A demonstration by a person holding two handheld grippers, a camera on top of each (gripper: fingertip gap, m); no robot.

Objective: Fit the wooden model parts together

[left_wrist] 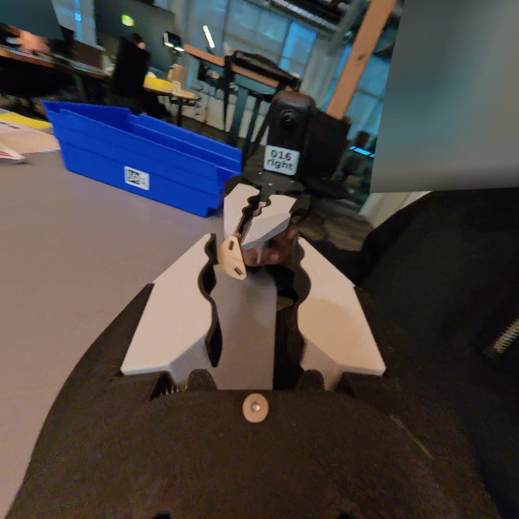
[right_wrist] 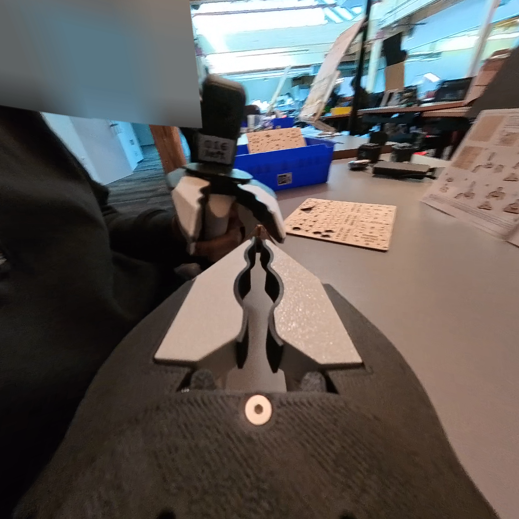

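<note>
I log my left gripper spread wide and gripping nothing, its left fingertip just beside the small flat pale-wood piece, slotted, long axis tilted down-right, which my right gripper clamps by the upper edge, the perforated plywood sheet beyond on the grey table.

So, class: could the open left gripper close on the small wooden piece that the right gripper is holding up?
Probably yes. The left gripper is open, and the wooden piece, pinched by the right gripper, hangs beside its left finger with nothing between.
</note>
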